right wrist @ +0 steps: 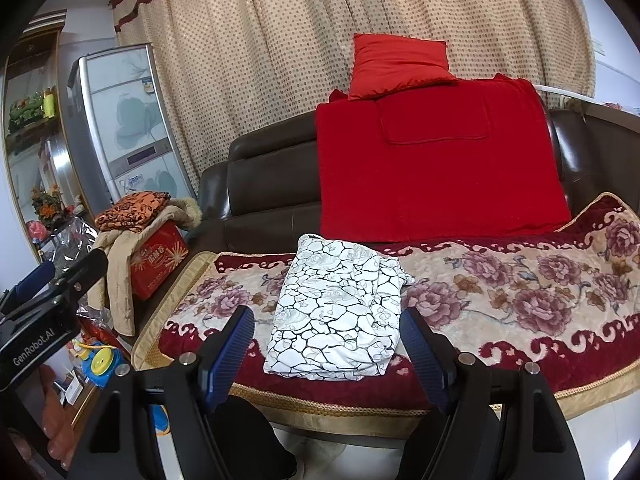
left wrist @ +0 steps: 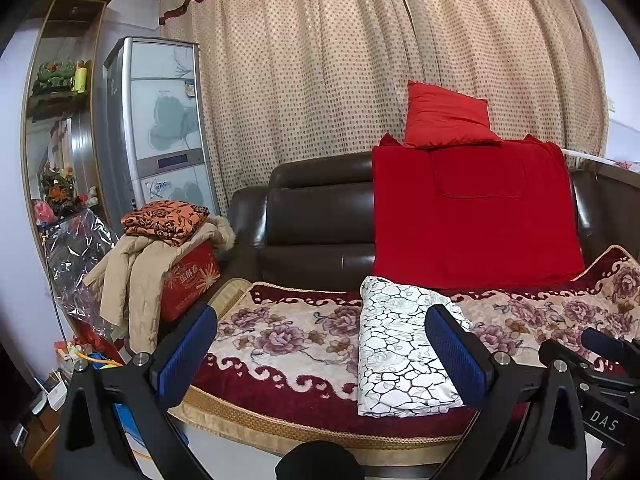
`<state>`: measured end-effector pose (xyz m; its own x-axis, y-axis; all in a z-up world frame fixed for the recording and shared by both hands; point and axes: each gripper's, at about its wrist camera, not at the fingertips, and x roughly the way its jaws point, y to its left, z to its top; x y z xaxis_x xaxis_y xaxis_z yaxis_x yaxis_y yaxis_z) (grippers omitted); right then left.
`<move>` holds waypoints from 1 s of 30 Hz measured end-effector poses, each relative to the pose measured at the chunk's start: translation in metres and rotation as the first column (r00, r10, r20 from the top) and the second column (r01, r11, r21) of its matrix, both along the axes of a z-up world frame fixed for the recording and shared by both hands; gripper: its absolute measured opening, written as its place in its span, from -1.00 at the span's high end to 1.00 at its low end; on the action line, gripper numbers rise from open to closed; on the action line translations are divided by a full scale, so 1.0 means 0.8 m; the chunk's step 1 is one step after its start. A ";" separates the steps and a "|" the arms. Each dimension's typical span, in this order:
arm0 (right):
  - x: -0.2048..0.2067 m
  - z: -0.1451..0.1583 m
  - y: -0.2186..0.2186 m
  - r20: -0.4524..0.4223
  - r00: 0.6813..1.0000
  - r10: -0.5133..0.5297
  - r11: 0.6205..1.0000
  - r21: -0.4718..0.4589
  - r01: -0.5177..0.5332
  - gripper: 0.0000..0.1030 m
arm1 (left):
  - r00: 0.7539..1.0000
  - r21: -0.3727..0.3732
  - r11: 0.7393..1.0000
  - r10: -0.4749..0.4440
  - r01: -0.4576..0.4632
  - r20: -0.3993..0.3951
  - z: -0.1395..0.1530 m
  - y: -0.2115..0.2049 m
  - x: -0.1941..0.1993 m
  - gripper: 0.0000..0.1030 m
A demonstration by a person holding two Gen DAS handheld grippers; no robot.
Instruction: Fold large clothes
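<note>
A white garment with a black crackle-and-rose print (left wrist: 400,344) (right wrist: 340,316) lies folded into a compact rectangle on the sofa's flowered seat cover (left wrist: 280,340) (right wrist: 500,292). My left gripper (left wrist: 320,322) hangs open in front of the sofa edge, its blue pads wide apart with nothing between them; the garment sits just left of its right pad. My right gripper (right wrist: 328,320) is open too, held short of the garment's near edge without touching it. Each gripper shows at the edge of the other's view: the right gripper (left wrist: 600,364) and the left gripper (right wrist: 44,284).
A red blanket (left wrist: 472,208) (right wrist: 436,160) drapes over the dark leather sofa back with a red pillow (left wrist: 444,116) on top. To the left stands a red box (left wrist: 188,284) under a beige coat and an orange patterned cloth (left wrist: 164,220). Dotted curtains hang behind.
</note>
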<state>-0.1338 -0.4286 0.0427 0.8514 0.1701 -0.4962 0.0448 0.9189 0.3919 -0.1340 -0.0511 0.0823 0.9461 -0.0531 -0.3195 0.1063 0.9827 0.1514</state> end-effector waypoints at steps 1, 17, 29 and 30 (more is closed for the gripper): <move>0.001 -0.001 0.001 -0.003 1.000 0.000 1.000 0.000 0.000 -0.52 | 1.000 0.000 1.000 -0.001 0.001 -0.002 0.000 0.000 0.001 -1.00; 0.017 -0.003 0.002 -0.035 0.999 -0.023 1.000 -0.012 0.022 -0.52 | 0.997 -0.012 0.998 -0.064 0.064 -0.043 -0.003 -0.011 0.026 -1.00; 0.028 -0.003 -0.011 -0.059 0.995 -0.086 0.995 -0.053 0.083 -0.52 | 0.987 -0.029 0.990 -0.139 0.137 -0.081 -0.012 -0.029 0.049 -1.00; 0.029 -0.004 -0.011 -0.062 0.994 -0.086 0.995 -0.053 0.082 -0.52 | 0.987 -0.032 0.990 -0.139 0.137 -0.086 -0.013 -0.028 0.052 -1.00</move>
<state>-0.1103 -0.4374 0.0395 0.8275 0.0725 -0.5567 0.1464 0.9294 0.3387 -0.0928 -0.0735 0.0720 0.8975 -0.1908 -0.3976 0.2531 0.9612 0.1100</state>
